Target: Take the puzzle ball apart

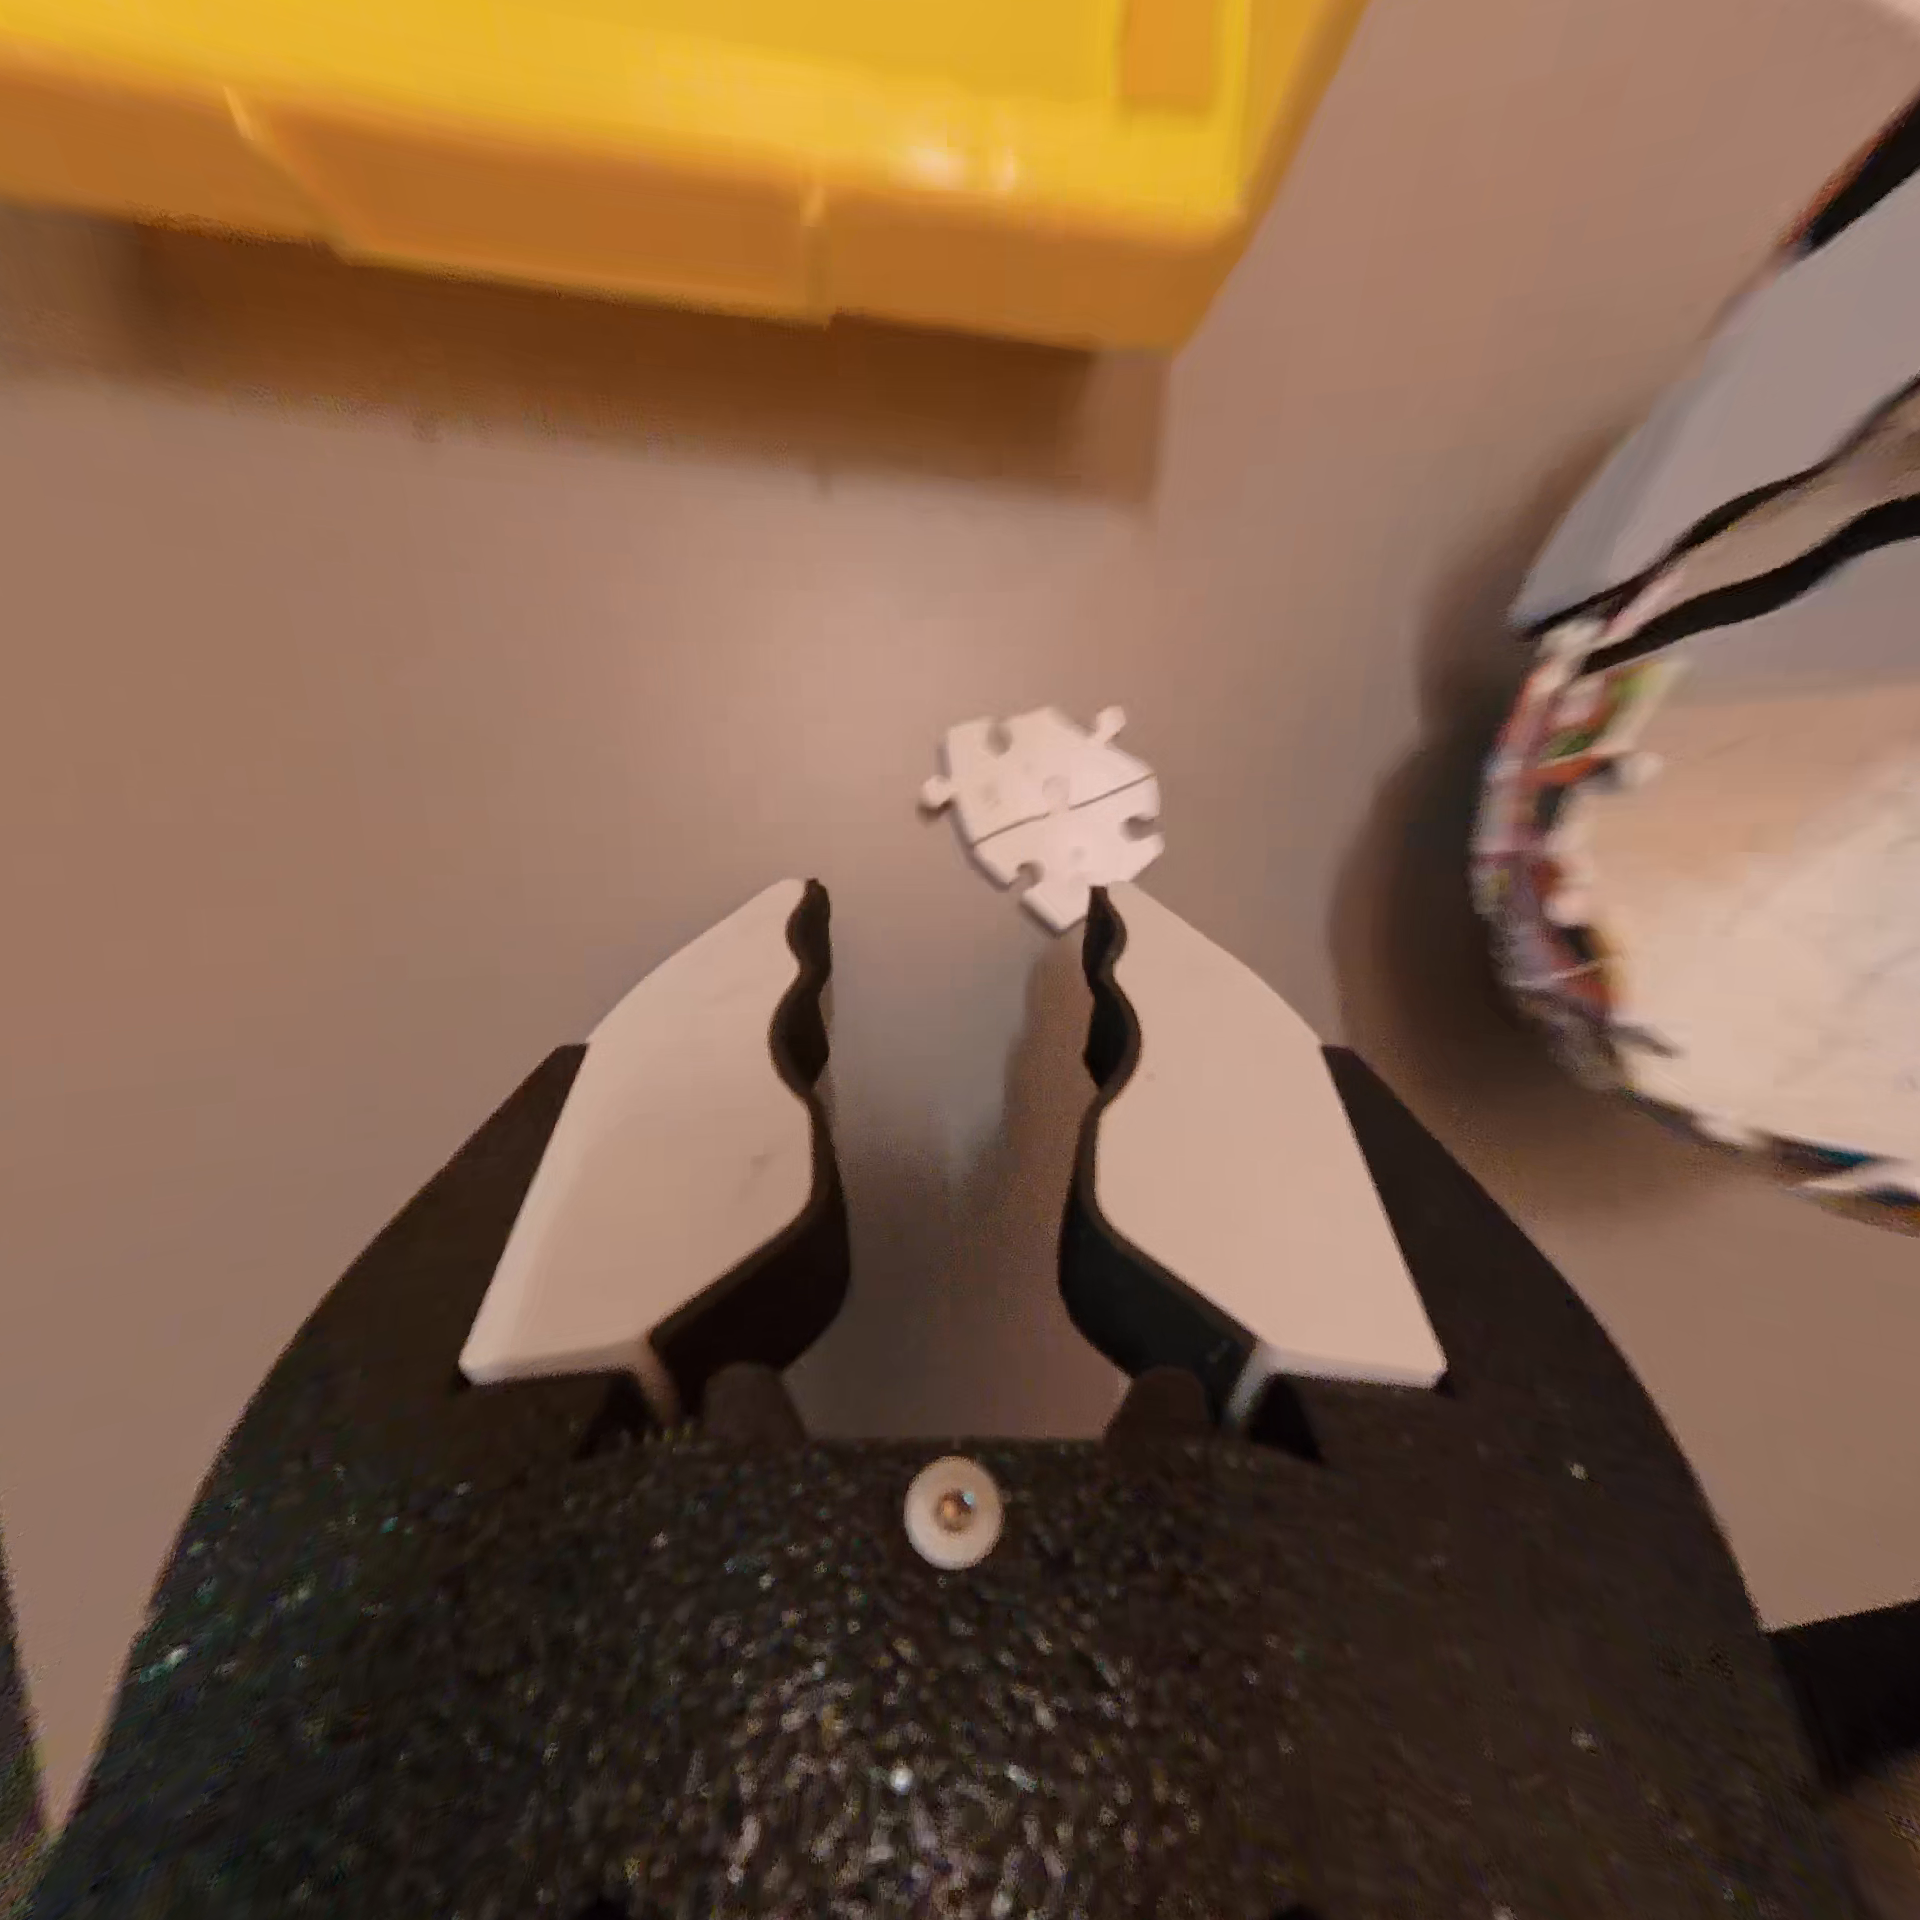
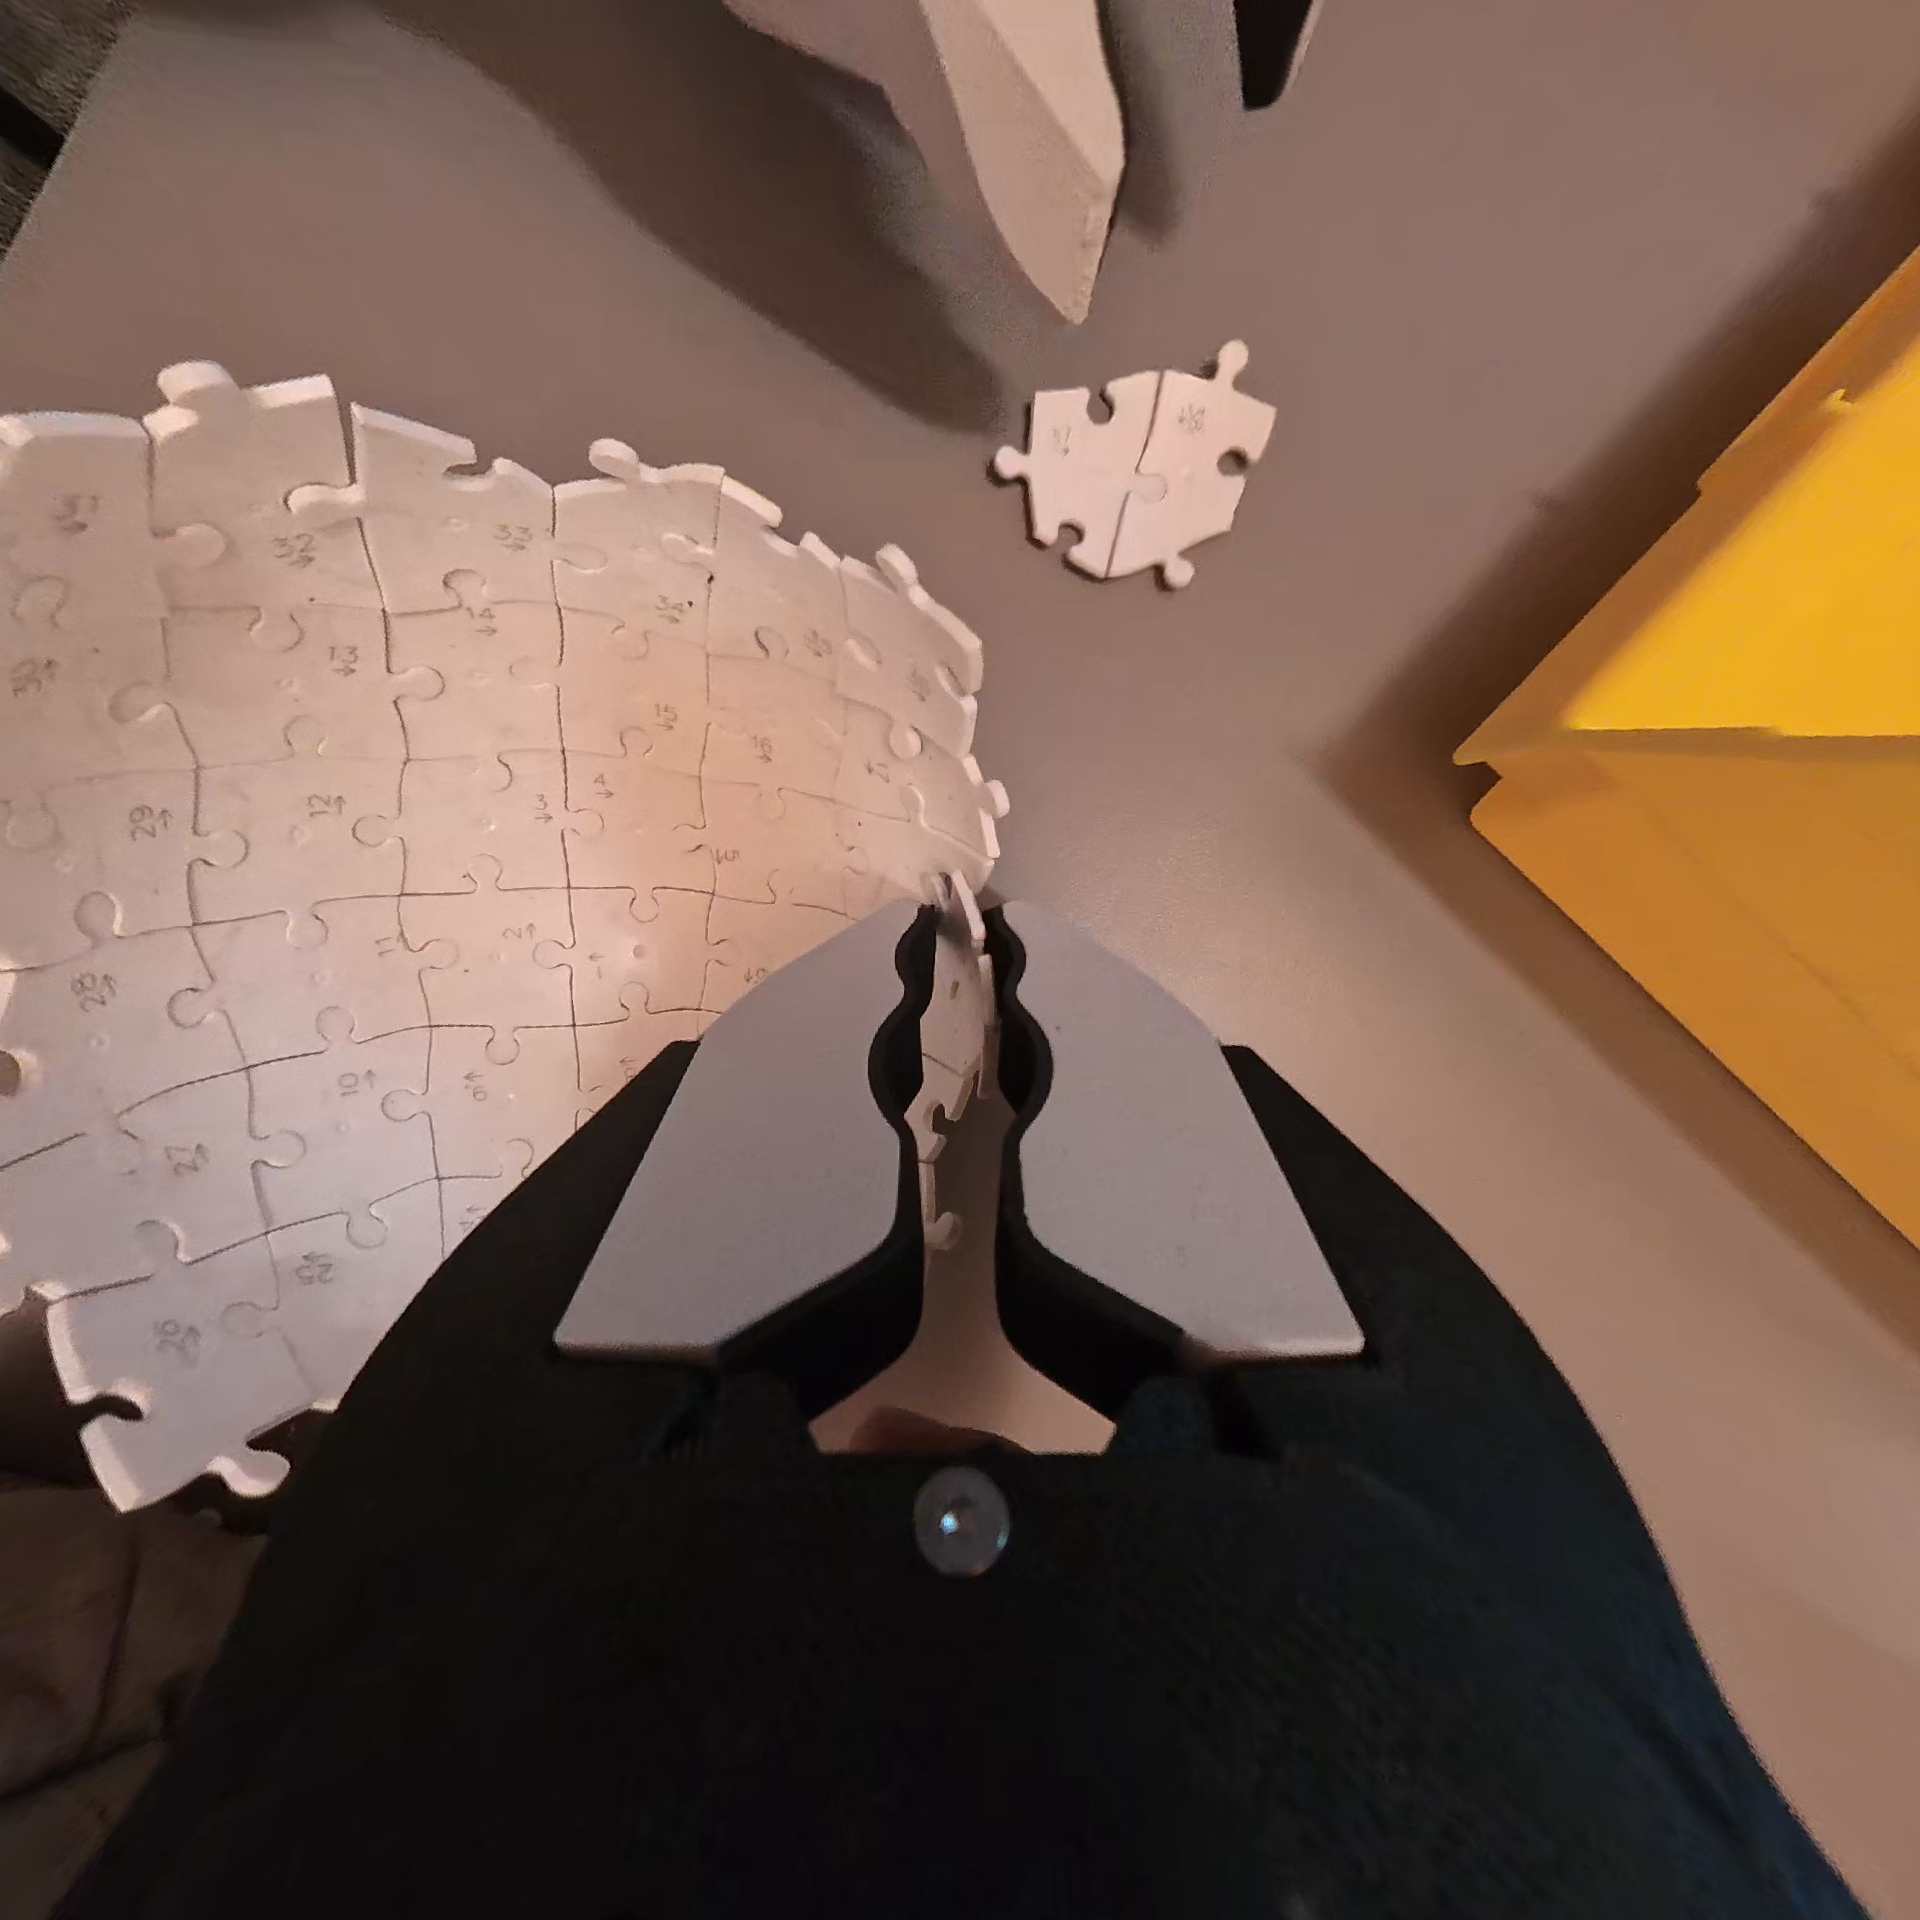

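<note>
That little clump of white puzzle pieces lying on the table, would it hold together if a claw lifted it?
The small clump looks thin and light, so probably easy to lift. Only interlocking tabs join its pieces, so it may flex or split at a seam. Lying nearly flat on the table, its edge may be hard to catch.

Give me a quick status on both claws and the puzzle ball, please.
Left claw open, empty. Right claw shut on puzzle shell rim. Detached two-piece chunk on table; nothing obstructing.

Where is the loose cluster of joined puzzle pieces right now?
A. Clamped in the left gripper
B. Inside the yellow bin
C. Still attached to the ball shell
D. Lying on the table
D: the loose cluster lies flat on the table, apart from the ball shell; the left gripper is open and empty.
</note>
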`<state>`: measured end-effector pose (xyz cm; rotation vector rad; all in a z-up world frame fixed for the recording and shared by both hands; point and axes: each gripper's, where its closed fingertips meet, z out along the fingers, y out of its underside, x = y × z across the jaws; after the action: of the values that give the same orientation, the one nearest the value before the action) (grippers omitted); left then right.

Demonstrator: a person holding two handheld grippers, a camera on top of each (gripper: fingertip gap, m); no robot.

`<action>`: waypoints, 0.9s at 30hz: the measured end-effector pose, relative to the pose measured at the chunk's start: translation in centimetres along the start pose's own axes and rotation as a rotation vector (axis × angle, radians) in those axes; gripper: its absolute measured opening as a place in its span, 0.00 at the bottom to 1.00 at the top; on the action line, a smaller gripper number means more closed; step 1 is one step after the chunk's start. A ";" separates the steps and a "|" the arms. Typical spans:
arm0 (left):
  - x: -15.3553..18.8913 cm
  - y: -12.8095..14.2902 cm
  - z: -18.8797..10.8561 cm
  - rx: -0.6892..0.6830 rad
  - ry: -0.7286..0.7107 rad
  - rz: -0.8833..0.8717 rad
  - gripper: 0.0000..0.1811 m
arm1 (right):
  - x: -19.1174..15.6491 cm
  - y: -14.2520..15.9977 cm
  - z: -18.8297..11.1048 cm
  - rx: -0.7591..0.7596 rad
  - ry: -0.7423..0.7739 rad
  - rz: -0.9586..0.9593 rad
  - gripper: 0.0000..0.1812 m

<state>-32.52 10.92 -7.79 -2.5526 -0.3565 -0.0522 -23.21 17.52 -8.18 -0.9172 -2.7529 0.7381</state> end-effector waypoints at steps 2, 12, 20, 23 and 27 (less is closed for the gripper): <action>2.4 -1.8 -1.3 0.096 0.109 -0.011 0.23 | 0.0 0.0 0.0 -0.002 0.002 0.002 0.05; 8.8 -1.5 -0.5 0.007 0.309 0.034 0.18 | 0.0 0.1 -0.2 -0.036 0.024 0.005 0.05; 9.0 -0.8 0.6 -0.051 0.242 0.168 0.12 | -0.1 0.1 -0.3 -0.044 0.029 0.004 0.04; 8.9 -1.1 0.7 -0.034 0.216 0.205 0.12 | -0.1 0.1 -0.3 -0.046 0.029 0.006 0.04; 9.2 -1.6 0.6 -0.008 0.209 0.235 0.07 | 0.0 0.2 -0.2 -0.052 0.032 0.008 0.04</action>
<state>-24.12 14.74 -6.47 -2.5485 0.0243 -0.2303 -23.03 17.76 -8.07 -0.9417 -2.7544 0.6497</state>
